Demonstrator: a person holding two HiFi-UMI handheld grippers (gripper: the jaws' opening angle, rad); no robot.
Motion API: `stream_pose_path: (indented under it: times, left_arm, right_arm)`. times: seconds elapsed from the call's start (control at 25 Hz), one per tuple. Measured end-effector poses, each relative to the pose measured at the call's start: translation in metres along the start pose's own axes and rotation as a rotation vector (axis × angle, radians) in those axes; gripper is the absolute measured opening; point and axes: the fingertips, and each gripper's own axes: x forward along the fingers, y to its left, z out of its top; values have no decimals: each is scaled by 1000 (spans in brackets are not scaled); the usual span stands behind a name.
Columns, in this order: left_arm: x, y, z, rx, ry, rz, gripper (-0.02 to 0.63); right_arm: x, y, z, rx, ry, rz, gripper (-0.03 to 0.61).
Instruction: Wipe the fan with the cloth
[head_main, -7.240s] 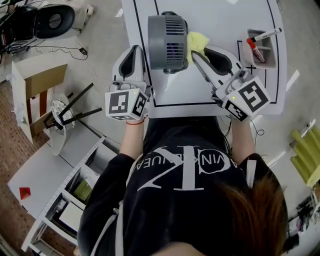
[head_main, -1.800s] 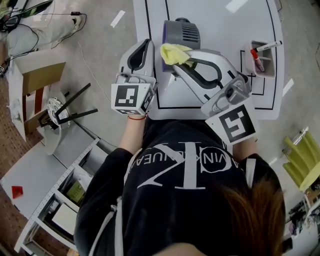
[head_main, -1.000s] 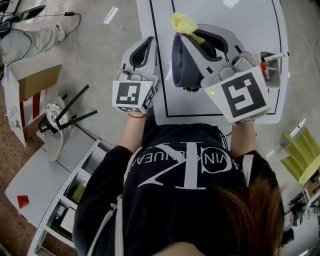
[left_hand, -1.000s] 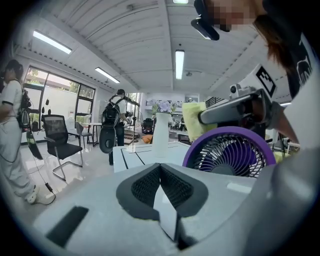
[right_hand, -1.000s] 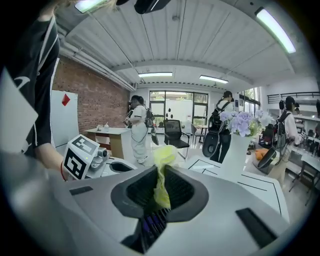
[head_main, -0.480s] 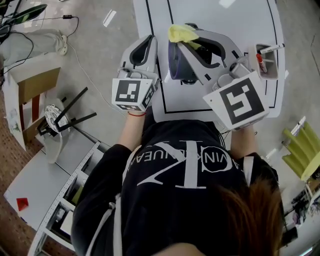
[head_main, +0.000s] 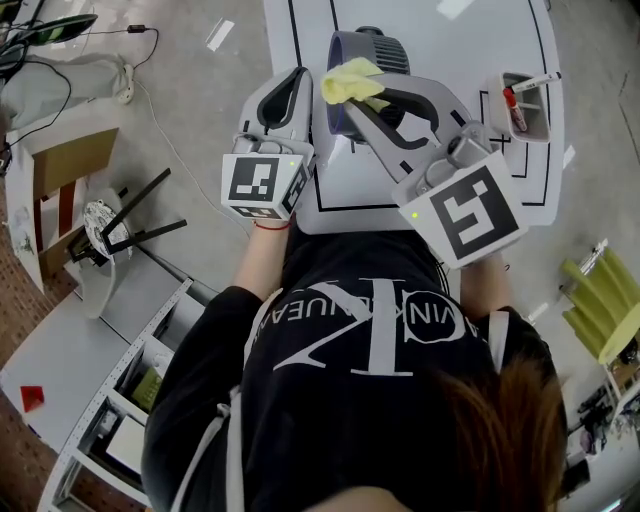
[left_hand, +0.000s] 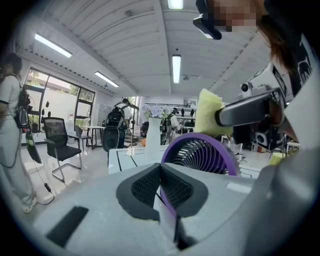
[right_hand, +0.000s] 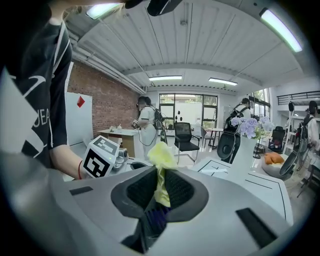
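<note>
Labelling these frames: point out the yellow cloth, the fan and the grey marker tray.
yellow cloth (head_main: 350, 82): head view, bunched middle.
fan (left_hand: 199, 156): left gripper view, front grille.
grey marker tray (head_main: 538, 120): head view, bare floor.

We see a pale yellow cloth (head_main: 350, 80), a grey fan (head_main: 375, 48) with a purple rim, a white desk (head_main: 450, 40) with black lines, plus black-and-white marker squares on the grey left gripper (head_main: 299, 73) and right gripper (head_main: 353, 99).

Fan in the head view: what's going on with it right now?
A person is wiping a small desk fan using two handheld grippers. The left gripper is shut on the fan's purple front rim, steadying it over the white table. The right gripper is shut on a yellow cloth and holds it at the top of that rim. The wipe looks under way, not finished.
</note>
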Motion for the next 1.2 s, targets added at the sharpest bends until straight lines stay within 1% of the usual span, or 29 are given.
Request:
stream_pose_path:
  times: [0.28,0.44,0.72,0.8,1.04,1.2]
  left_arm:
    - [-19,-8,-7,-1,-10,43,5]
    - [-27,-7,-14,6,-15,75,5]
    - [-51,-3,1,12,-37,106,5]
    - [-56,-3,1,14,-35,111,5]
    - [-69,0,7,55,-35,122,5]
    - [-77,3,8,76,-16,96,5]
  right_arm:
    - [-4,20,-17,-18,-7,42,44]
    - [-2,30,-33,-59,9,67,43]
    - [1,58,-32,-102,27,107,41]
    - [2,64,-36,-101,28,116,40]
    - [6,78,-55,-103,47,145,40]
    - [9,86,-71,-97,88,149,40]
